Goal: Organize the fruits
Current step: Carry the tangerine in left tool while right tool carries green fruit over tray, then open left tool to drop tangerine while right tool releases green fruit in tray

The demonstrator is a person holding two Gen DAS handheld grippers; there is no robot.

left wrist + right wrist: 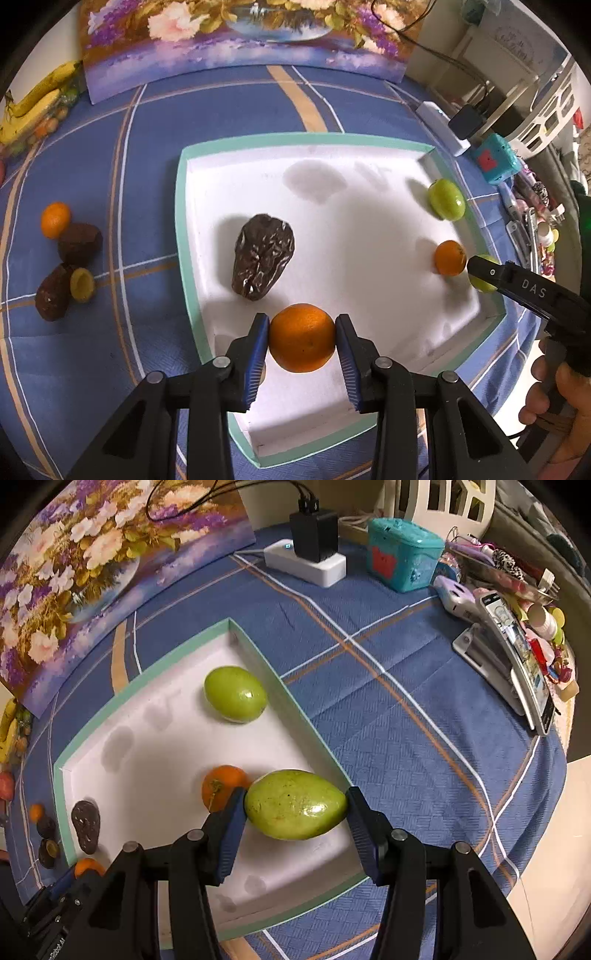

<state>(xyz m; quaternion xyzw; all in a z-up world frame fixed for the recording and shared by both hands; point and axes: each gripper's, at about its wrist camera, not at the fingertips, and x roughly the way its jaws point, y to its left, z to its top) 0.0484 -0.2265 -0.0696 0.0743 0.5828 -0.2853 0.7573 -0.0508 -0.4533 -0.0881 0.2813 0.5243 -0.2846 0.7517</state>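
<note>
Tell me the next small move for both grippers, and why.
Probably open each gripper and let go. The left gripper pinches an orange low over the white tray; the right gripper pinches a green fruit inside it, beside another orange. Whether either fruit rests on the tray floor is unclear, so lower slightly first.

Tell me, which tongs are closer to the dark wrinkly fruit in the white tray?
Left. The left tongs grip a round orange right beside the dark wrinkly fruit; the right tongs hold a green fruit by the tray's far side.
</note>
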